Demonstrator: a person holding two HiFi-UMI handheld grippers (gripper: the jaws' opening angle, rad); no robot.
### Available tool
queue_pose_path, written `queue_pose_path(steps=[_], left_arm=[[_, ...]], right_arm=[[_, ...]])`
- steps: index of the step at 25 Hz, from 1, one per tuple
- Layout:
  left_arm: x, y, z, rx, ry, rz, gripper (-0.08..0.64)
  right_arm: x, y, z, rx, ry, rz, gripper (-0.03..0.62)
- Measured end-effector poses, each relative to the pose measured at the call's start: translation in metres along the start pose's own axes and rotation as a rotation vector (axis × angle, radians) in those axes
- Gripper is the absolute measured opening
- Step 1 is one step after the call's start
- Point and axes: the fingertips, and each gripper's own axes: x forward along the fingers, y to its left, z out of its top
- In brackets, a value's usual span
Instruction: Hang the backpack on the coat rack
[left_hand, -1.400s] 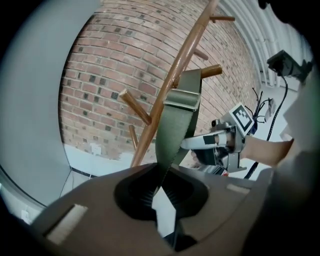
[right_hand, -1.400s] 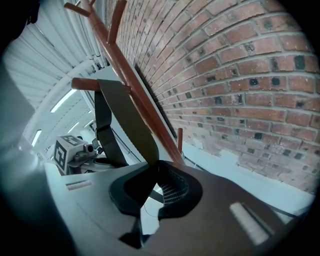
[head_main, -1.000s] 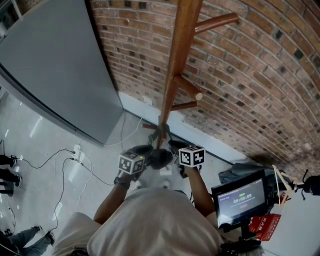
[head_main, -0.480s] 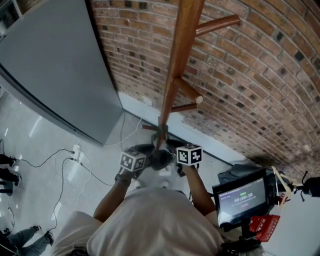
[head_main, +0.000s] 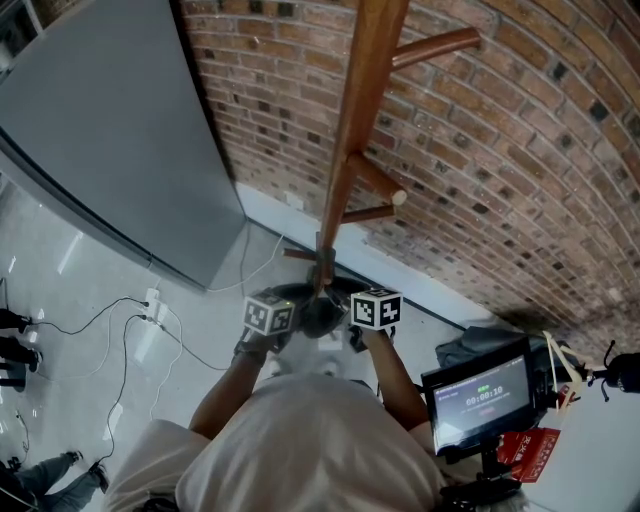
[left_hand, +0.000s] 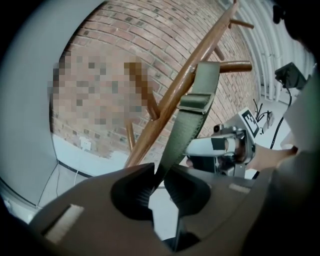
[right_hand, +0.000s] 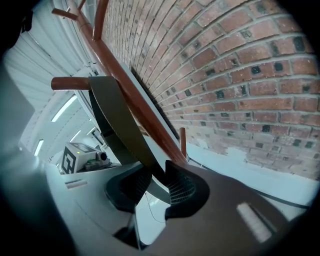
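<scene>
The olive-green woven strap (left_hand: 200, 100) of the dark backpack (head_main: 322, 316) is looped over a round wooden peg (left_hand: 235, 66) on the tall brown wooden coat rack (head_main: 355, 110). The bag hangs low against the pole, between the two grippers.

Both grippers have just been letting go. The left gripper (left_hand: 160, 172) has just opened its jaws a little. The strap runs between them, but the pads do not squeeze it. The right gripper (right_hand: 159, 166) has opened too, and a small gap shows beside the strap. I think the peg now carries the bag by itself, so the hanging is almost done. Only pulling the grippers away is left.

The strap sits between each pair of jaws, so a sideways pull could drag it off the peg. Straight back toward the person looks like the free way out.

The red brick wall (head_main: 500, 120) is right behind the rack, so there is no room forward. Other pegs (head_main: 378, 180) stick out further up the pole. A big grey board (head_main: 110, 130) stands on the left, well apart. A black screen on a stand (head_main: 480, 395) is near the right arm. Thin cables (head_main: 130, 320) lie on the shiny white floor (head_main: 70, 270) to the left.
</scene>
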Motion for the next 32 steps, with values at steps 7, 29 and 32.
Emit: queue_pose_path(steps=[7,29,32], left_arm=[[0.003,0.0,0.002,-0.04,-0.017,0.003,0.065],[-0.01,0.0,0.011,0.077,-0.051,0.099,0.199],[-0.018,-0.002,0.017,0.084,-0.072,0.102,0.199]], right_arm=[[-0.002,0.001,0.004,0.039,-0.036,0.008,0.107],[-0.017,0.019,0.003,-0.05,-0.106,0.016,0.218],[-0.024,0.019,0.007,-0.065,-0.128,-0.008,0.216]])
